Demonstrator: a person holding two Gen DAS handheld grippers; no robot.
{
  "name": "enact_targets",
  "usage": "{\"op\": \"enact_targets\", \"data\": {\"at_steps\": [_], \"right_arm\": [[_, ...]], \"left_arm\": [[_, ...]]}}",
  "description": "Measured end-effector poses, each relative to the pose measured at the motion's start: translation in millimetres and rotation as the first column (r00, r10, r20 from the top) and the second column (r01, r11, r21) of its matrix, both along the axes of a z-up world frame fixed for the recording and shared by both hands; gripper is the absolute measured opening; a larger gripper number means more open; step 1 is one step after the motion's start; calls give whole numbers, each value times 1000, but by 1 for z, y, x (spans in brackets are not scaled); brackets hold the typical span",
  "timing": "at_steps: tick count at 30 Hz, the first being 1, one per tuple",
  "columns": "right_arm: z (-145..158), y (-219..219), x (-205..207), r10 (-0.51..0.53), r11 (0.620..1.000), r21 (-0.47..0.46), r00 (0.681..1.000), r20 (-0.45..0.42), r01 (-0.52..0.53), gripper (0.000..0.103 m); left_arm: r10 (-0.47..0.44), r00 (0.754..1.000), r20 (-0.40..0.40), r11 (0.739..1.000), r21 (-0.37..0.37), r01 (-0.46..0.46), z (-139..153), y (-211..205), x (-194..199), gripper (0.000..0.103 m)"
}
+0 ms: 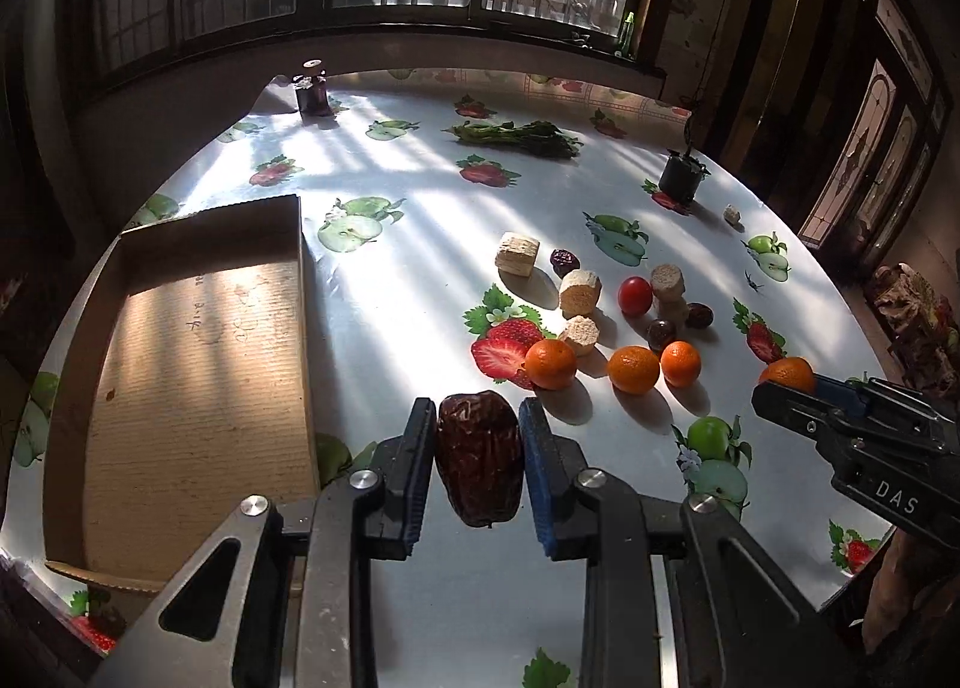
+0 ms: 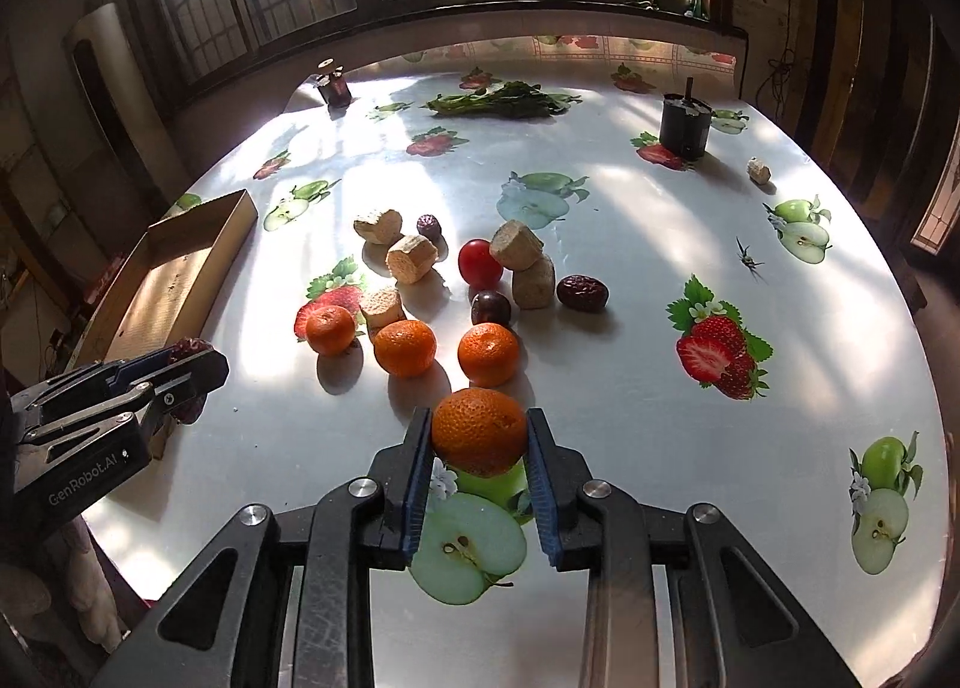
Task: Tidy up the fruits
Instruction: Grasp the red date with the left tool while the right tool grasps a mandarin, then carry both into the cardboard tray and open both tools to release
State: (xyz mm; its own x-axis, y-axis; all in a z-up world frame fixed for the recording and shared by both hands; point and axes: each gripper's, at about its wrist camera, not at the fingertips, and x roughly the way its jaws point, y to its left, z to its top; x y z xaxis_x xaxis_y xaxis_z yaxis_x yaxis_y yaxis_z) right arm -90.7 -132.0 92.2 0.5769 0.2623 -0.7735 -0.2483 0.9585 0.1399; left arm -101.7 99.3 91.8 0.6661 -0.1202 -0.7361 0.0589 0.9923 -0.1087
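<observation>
Black grippers (image 1: 478, 418), blue-padded jaws, silver screws.

Wrinkled date (image 1: 478, 457) and tangerine (image 2: 479, 431), lifted

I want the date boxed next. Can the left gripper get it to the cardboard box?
Probably yes: the left gripper already clamps the date, and the open, empty-looking cardboard box lies just left, nothing between.

The left gripper (image 1: 478, 418) clamps a wrinkled red date (image 1: 478, 457) above the table (image 1: 420, 208). The cardboard tray (image 1: 192, 364) lies at nine o'clock; three tangerines (image 1: 633, 369) sit at two o'clock; the right gripper (image 1: 780, 385) pinches a fourth tangerine (image 1: 789, 373) at three o'clock.
</observation>
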Motion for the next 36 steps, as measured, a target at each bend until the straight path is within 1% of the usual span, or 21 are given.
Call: {"op": "enact_targets", "data": {"at_steps": [3,6,8,10,13,16,18,20,21,25,27,30,31,34,36], "right_arm": [[20,43,-5,99,995,29,994,36,-100,32],[30,99,-7,203,978,24,977,60,-205,32],[29,141,-8,282,959,16,957,66,-284,32],[23,180,-5,349,936,27,936,49,-350,32],[1,234,1,420,907,32,907,8,-420,32],[-27,271,6,443,896,12,895,-48,-443,32],[-43,285,10,449,893,17,889,-87,-450,32],[-53,293,12,447,894,15,887,-113,-448,32],[-57,296,12,446,894,9,887,-119,-448,32],[-65,303,11,445,892,-27,887,-124,-451,33],[-66,304,12,441,893,-33,889,-121,-448,33],[-67,305,12,445,892,-33,887,-124,-452,34],[-68,306,12,447,890,-36,886,-126,-454,34],[-66,306,11,446,890,-48,889,-105,-453,42],[-61,304,10,449,890,-41,889,-87,-454,48]], "left_arm": [[113,993,21,993,28,-113,7,55,-12,28],[225,974,12,973,40,-225,3,112,-17,28],[289,957,-3,956,53,-289,-5,143,-16,28],[338,941,-38,940,60,-335,-19,171,-12,28],[380,921,-88,925,62,-375,-37,197,-9,28],[373,921,-114,928,42,-370,-49,205,-11,28],[373,920,-124,928,37,-371,-54,209,-13,28],[368,921,-131,929,15,-369,-58,210,-13,28],[368,920,-135,929,9,-371,-60,211,-12,28],[375,918,-131,927,24,-375,-62,206,-11,29],[371,919,-130,928,10,-373,-61,203,-12,39],[369,920,-130,928,-7,-373,-59,201,-15,47],[372,920,-127,927,-11,-376,-58,201,-16,48],[380,918,-114,923,-17,-385,-52,199,-20,52],[397,913,-97,917,-10,-399,-45,198,-23,58]]}}
